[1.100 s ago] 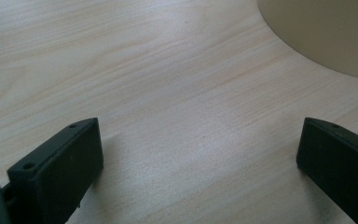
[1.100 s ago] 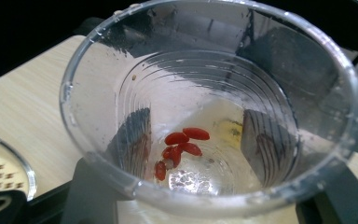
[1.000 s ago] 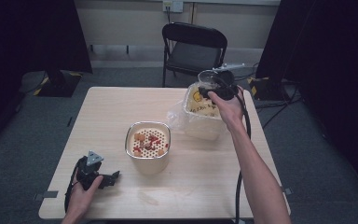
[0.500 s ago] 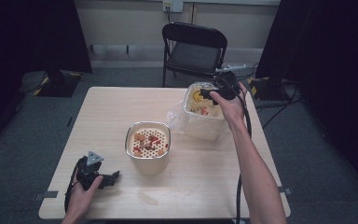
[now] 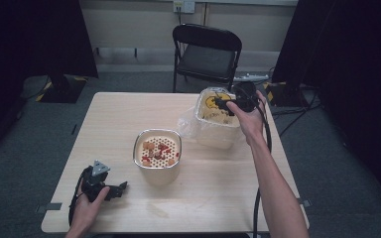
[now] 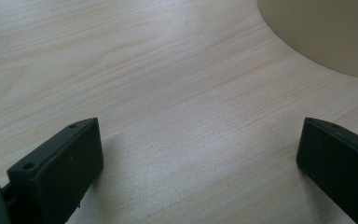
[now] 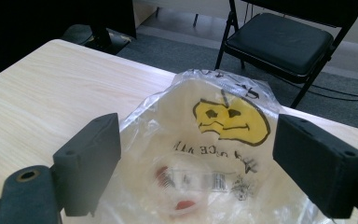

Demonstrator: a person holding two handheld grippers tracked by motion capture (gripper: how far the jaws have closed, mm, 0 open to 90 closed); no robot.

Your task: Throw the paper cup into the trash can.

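High view: right gripper [image 5: 228,102] is held over the far-right part of the table [image 5: 114,124], above a bin lined with a clear plastic bag [image 5: 213,121] that bears a yellow face print. The bag lies directly under and just ahead of this gripper. Left gripper [image 5: 110,188] rests low at the near-left of the table, well apart from the bag. A steel pot with a perforated insert [image 5: 158,151] holding red and orange pieces stands between the two grippers, ahead and to the right of the left one. The right hand is clearly the nearer to the bag.

Left gripper view: jaws stand wide apart, nothing between them, bare wood below. The pot's pale wall [image 6: 326,32] curves in ahead and to the right.

Right gripper view: jaws spread wide and empty, straddling the bag's open mouth [image 7: 205,154]. Small red items lie at the bottom. The bag opening faces up toward the gripper; judgement: any reach goes straight down.
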